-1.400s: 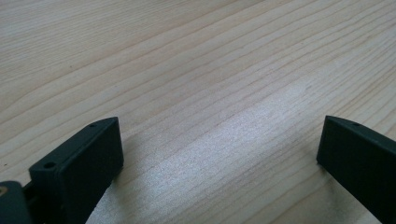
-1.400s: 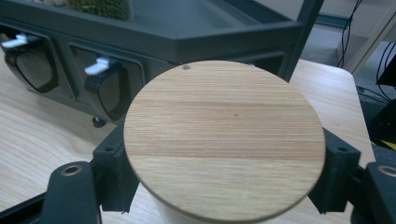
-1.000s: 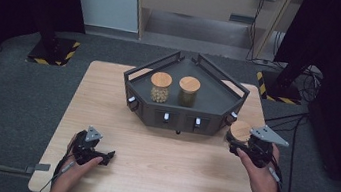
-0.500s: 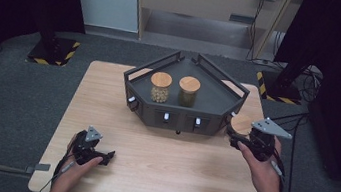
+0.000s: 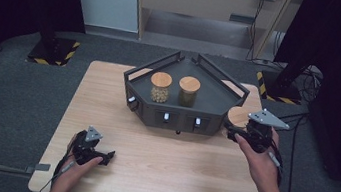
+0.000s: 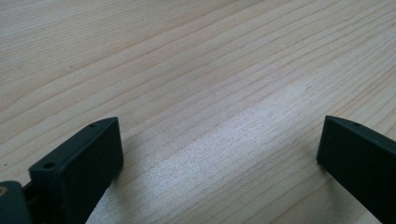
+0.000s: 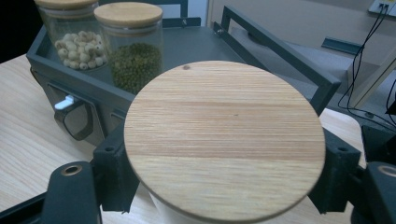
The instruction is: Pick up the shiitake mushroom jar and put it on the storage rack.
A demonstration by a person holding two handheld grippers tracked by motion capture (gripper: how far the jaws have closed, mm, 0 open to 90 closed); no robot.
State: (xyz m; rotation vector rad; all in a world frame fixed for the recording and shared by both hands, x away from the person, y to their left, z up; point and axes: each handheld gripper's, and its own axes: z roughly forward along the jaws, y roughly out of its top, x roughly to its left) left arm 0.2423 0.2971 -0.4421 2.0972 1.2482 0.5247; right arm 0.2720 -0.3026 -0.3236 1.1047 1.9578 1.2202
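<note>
A glass jar with a round wooden lid (image 5: 238, 116) (image 7: 224, 135) hangs just off the right corner of the dark grey tray (image 5: 218, 100). My right gripper (image 5: 233, 133) (image 7: 226, 175) is shut on it, one black jaw on each side under the lid. On the tray stand a jar of pale round seeds (image 5: 160, 87) (image 7: 77, 42) and a jar of green beans (image 5: 188, 92) (image 7: 135, 60), both with wooden lids. My left gripper (image 5: 101, 156) (image 6: 219, 149) rests low over the table's front left, jaws wide open with only bare wood between them.
The tray has raised rails (image 7: 280, 46) and small white-handled drawers in its front wall (image 5: 166, 117). The wooden table (image 5: 173, 167) is bare at the front middle. Cables (image 5: 300, 129) trail off the table's right side.
My right gripper has lifted the jar and carried it a little toward the tray's right corner. The left gripper has stayed where it was.
</note>
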